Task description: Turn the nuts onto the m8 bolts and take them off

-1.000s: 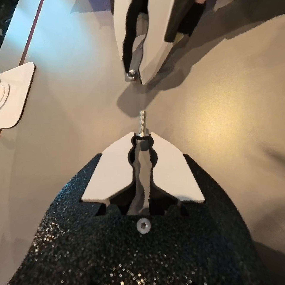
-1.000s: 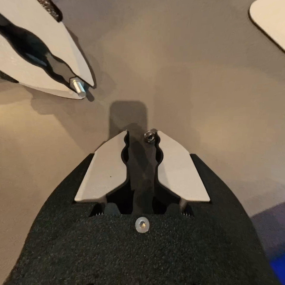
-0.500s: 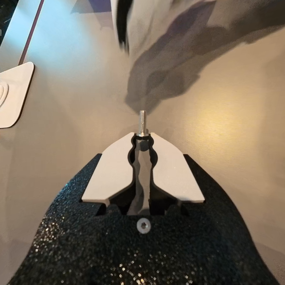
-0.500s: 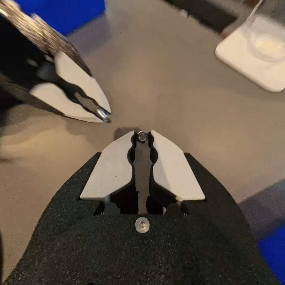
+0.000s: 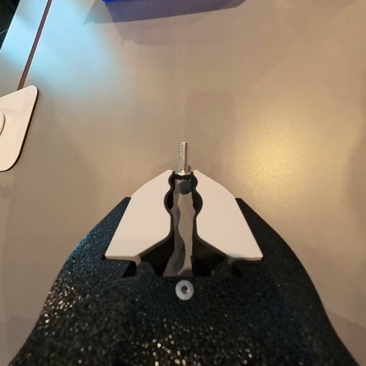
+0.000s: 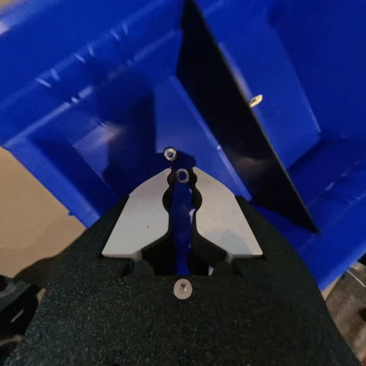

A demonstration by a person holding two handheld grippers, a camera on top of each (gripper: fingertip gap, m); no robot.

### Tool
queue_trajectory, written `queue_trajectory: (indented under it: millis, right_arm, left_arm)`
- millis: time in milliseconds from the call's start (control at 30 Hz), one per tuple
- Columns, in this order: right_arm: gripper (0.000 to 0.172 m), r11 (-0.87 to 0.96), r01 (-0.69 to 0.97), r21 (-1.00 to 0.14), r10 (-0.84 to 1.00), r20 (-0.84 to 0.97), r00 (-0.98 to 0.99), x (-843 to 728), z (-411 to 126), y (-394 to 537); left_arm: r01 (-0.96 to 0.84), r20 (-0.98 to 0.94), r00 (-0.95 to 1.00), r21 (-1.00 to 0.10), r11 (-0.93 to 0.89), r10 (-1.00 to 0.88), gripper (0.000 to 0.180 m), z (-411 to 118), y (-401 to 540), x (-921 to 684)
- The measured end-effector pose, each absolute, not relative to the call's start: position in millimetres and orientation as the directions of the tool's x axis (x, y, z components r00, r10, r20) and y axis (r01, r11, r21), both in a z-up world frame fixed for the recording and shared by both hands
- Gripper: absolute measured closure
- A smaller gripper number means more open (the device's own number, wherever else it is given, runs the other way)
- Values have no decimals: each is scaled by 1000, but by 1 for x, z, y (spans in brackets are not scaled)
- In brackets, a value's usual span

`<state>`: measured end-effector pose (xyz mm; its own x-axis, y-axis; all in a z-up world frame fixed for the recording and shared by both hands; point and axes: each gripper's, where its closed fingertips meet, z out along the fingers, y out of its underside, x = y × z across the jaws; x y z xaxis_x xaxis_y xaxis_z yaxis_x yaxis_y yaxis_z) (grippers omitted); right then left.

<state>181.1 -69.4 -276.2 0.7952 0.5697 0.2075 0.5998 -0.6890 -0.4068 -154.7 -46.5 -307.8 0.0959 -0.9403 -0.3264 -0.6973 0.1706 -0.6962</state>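
Note:
In the left wrist view my left gripper (image 5: 183, 172) is shut on the head of a silver bolt (image 5: 183, 156). Its bare threaded shaft sticks out forward over the beige table (image 5: 267, 89). In the right wrist view my right gripper (image 6: 181, 172) is shut on a small silver nut (image 6: 180, 175) at its fingertips. The nut's hole faces the camera. It hangs over a compartment of a blue bin (image 6: 89, 83). A second nut (image 6: 170, 154) lies on the bin floor just beyond the tips. Neither gripper shows in the other's view.
A dark divider (image 6: 237, 128) splits the blue bin; another small silver part (image 6: 255, 100) lies in the far compartment. A white rounded board (image 5: 13, 128) sits at the left of the table. The bin's edge (image 5: 158, 8) shows at the top of the left wrist view. My hands' fingertips stand some 35 cm from each other.
My right gripper closed on the nut, then swung away from the left gripper to above the blue bin. My left gripper kept still with the bolt.

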Motion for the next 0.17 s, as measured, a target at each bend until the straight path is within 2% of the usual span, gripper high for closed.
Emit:
queue_trajectory:
  millis: [100,167]
  right_arm:
    - [155,-690,646,-327,597,246,763,186,-288,-67]
    - [143,-708,626,-328,570,259,780,188,-282,-67]
  left_arm:
    - [-689,-309,100,-708,158,-946,166,-308,-47,-154]
    - [-684,-299,99,-713,154,-949,166,-308,-48,-154]
